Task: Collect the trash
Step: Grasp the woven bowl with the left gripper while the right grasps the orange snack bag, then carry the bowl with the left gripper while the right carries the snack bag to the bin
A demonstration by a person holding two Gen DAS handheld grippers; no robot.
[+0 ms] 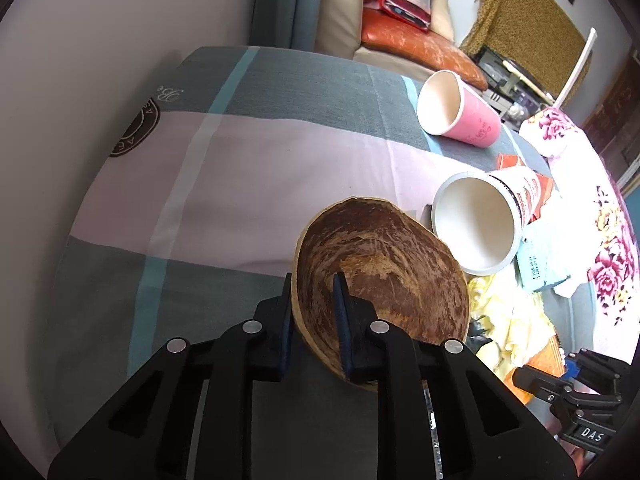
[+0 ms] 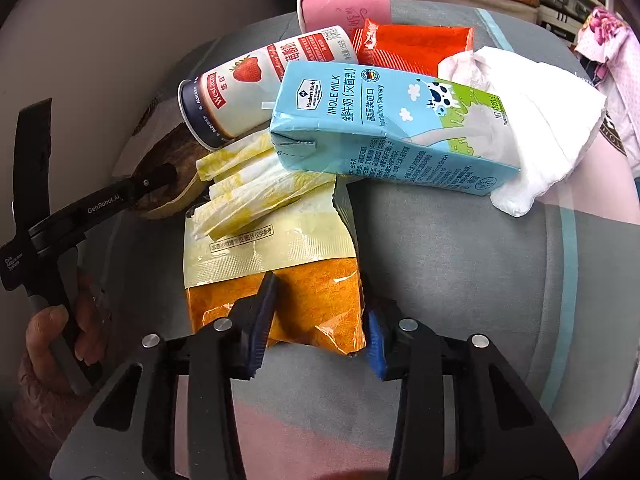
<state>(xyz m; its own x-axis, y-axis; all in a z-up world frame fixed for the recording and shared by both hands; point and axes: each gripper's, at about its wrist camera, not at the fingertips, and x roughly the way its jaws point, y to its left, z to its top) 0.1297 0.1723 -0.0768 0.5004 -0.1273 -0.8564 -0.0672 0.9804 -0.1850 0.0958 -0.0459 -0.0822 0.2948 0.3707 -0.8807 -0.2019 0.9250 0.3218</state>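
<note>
Left gripper: its two black fingers with blue pads are pinched on the rim of a brown coconut-shell half, one finger outside the wall, the other inside the hollow. The shell is tilted with its opening toward the camera; the interior is dark brown with paler fibrous streaks, the rim edge tan. It sits at the near edge of the bedsheet, a cloth of grey, pale pink and light-blue bands.

Right gripper: the jaws are pressed onto the lower end of an orange-and-cream snack packet. The left pad lies on the packet face, the right pad at its crinkled right edge. The packet lies flat, its torn top end pointing away from the camera, with a crumpled yellow-white wrapper over that end.

Beyond the packet lies a blue whole-milk carton on its side, resting partly on a white paper napkin. Left of the carton is a strawberry yoghurt cup, tipped over, base toward the camera. Behind these are a red foil sachet and a pink paper cup, also on its side. All trash is bunched together on the bedsheet.

A hand grips the left gripper's handle at the left edge of the right wrist view.
</note>
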